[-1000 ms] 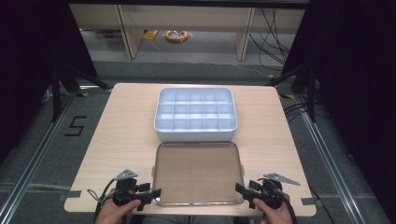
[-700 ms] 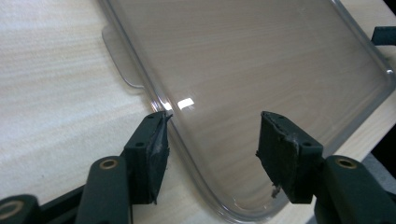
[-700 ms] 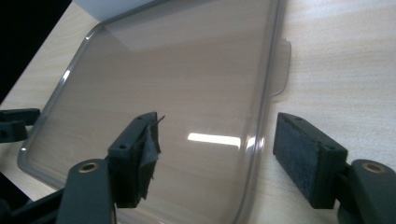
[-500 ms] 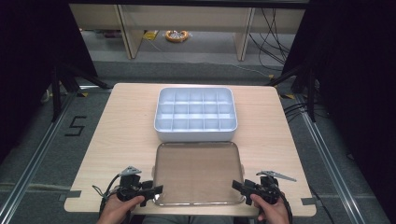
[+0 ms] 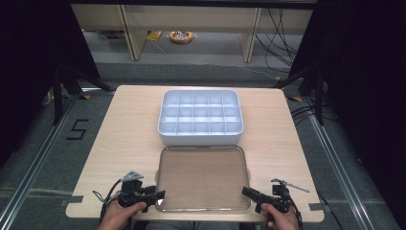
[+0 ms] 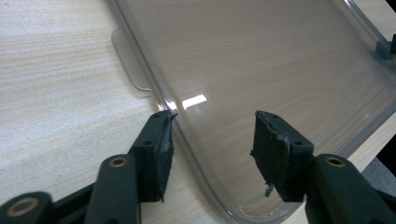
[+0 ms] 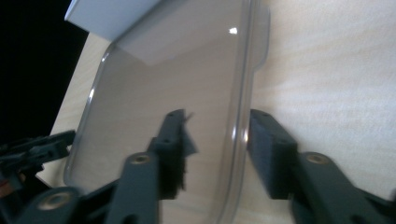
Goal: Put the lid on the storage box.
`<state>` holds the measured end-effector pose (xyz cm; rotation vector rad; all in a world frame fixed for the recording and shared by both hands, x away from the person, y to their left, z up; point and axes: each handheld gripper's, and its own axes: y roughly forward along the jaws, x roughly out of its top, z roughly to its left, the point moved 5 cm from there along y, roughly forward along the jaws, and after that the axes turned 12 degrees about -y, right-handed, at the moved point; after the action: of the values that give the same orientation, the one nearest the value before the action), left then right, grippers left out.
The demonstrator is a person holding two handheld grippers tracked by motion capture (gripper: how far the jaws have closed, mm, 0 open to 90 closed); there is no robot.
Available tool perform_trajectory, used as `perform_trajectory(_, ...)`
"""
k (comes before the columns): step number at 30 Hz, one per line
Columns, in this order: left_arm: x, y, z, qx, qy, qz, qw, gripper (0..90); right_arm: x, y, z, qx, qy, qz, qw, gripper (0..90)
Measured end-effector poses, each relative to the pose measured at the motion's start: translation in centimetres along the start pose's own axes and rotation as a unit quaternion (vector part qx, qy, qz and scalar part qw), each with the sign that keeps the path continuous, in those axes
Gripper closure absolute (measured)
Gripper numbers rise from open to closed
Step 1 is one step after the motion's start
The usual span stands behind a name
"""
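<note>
the clear lid lies flat at the desk's 6 o'clock edge, just beside the compartment box. left tool and right tool, both wide, straddle its near corners; close evenly on both rims before lifting.

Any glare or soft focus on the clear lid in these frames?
Left gripper view: small bright glare patch on the clear lid near its rim, wood grain sharp through it. Right gripper view: a tiny highlight near the top, the lid looks darker, and the white box is blurred. High view: even light, no strong glare.
</note>
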<state>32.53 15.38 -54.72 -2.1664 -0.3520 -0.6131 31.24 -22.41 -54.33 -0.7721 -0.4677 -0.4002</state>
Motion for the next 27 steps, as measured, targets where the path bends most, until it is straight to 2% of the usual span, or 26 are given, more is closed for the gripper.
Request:
perform_trajectory(1, 0.0, 0.1, -0.1, -0.002, -0.006, -0.005, 1.0000, 47.5, 0.0, 0.0, 0.0, 0.000, 0.000, 0.000, 1.0000, 61.6)
perform_trajectory(2, 0.0, 0.1, -0.1, -0.002, -0.007, -0.006, 1.0000, 47.4, 0.1, 0.0, -0.3, -0.007, -0.030, -0.012, 0.9995, 66.7)
perform_trajectory(3, 0.0, 0.0, 0.0, 0.001, 0.000, 0.000, 1.0000, 47.4, 0.1, 0.0, -0.3, -0.007, -0.030, -0.012, 0.9995, 66.7)
perform_trajectory(4, 0.0, -0.1, 0.1, 0.000, 0.006, 0.005, 1.0000, 47.1, 0.3, -0.1, -0.5, -0.013, -0.064, -0.030, 0.9974, 67.5)
perform_trajectory(5, 0.0, -0.1, 0.1, 0.000, 0.006, 0.005, 1.0000, 46.7, 0.3, -0.1, -0.5, -0.013, -0.064, -0.030, 0.9974, 67.5)
perform_trajectory(6, 0.0, 0.0, -0.1, -0.007, -0.008, -0.005, 0.9999, 46.0, 0.4, -0.4, -0.3, -0.004, -0.089, -0.037, 0.9953, 68.0)
perform_trajectory(7, 0.0, 0.0, -0.1, -0.007, -0.008, -0.005, 0.9999, 45.3, 0.4, -0.4, -0.3, -0.004, -0.089, -0.037, 0.9953, 68.0)
perform_trajectory(8, 0.0, 0.0, 0.0, -0.006, -0.004, -0.004, 1.0000, 45.0, 0.3, -0.8, 0.1, 0.001, -0.106, -0.044, 0.9935, 67.9)
perform_trajectory(9, 0.0, 0.0, 0.0, -0.006, -0.004, -0.004, 1.0000, 44.9, 0.3, -0.8, 0.1, 0.001, -0.106, -0.044, 0.9935, 67.9)
perform_trajectory(10, 0.0, 0.0, 0.0, -0.003, -0.003, -0.005, 1.0000, 44.6, 0.3, -1.1, 0.6, 0.003, -0.128, -0.054, 0.9903, 67.6)
perform_trajectory(11, 0.0, 0.0, 0.0, -0.003, -0.007, -0.005, 1.0000, 44.0, 0.2, -1.4, 0.9, 0.008, -0.128, -0.052, 0.9904, 67.5)
perform_trajectory(12, 0.1, -0.1, 0.1, -0.002, 0.000, 0.000, 1.0000, 43.4, 0.3, -1.5, 1.0, 0.011, -0.143, -0.060, 0.9878, 67.5)
perform_trajectory(13, 0.0, 0.0, 0.0, -0.004, -0.006, -0.005, 1.0000, 43.0, 0.4, -1.8, 1.2, 0.017, -0.164, -0.066, 0.9841, 67.2)
perform_trajectory(15, 0.0, 0.0, 0.0, -0.005, -0.003, -0.005, 1.0000, 42.9, 0.4, -2.0, 1.5, 0.014, -0.168, -0.067, 0.9835, 66.8)
perform_trajectory(16, 0.0, 0.0, 0.0, -0.006, -0.002, -0.004, 1.0000, 41.6, 0.5, -2.3, 2.0, 0.017, -0.192, -0.078, 0.9781, 66.6)
perform_trajectory(18, 0.0, 0.0, 0.0, -0.005, 0.000, -0.003, 1.0000, 40.3, 0.6, -2.4, 2.3, 0.018, -0.196, -0.073, 0.9777, 66.3)
perform_trajectory(19, 0.1, 0.0, -0.1, -0.007, -0.006, -0.006, 0.9999, 40.3, 0.8, -2.4, 2.2, 0.016, -0.220, -0.081, 0.9721, 66.3)
perform_trajectory(20, 0.1, 0.0, 0.0, -0.010, -0.008, -0.002, 0.9999, 37.9, 0.8, -2.6, 2.3, 0.018, -0.235, -0.081, 0.9685, 66.2)
perform_trajectory(21, 0.1, 0.0, 0.0, -0.013, -0.014, -0.003, 0.9998, 37.1, 0.9, -2.6, 2.2, 0.017, -0.242, -0.083, 0.9665, 66.2)
perform_trajectory(22, 0.1, 0.0, 0.0, -0.013, -0.014, -0.003, 0.9998, 35.5, 0.9, -2.6, 2.2, 0.017, -0.242, -0.083, 0.9665, 66.2)
perform_trajectory(23, 0.2, 0.0, 0.0, -0.016, -0.023, -0.004, 0.9996, 34.0, 0.8, -2.7, 2.4, 0.015, -0.251, -0.075, 0.9651, 66.2)
perform_trajectory(24, 0.2, 0.0, 0.0, -0.018, -0.026, -0.004, 0.9995, 34.0, 0.8, -2.7, 2.4, 0.015, -0.251, -0.075, 0.9651, 66.2)
perform_trajectory(25, 0.3, 0.0, 0.1, -0.018, -0.026, -0.006, 0.9995, 33.2, 0.8, -2.7, 2.3, 0.016, -0.262, -0.078, 0.9617, 66.3)
perform_trajectory(27, 0.3, 0.0, 0.1, -0.021, -0.032, -0.005, 0.9993, 30.5, 0.8, -2.7, 2.5, 0.027, -0.271, -0.084, 0.9585, 66.3)
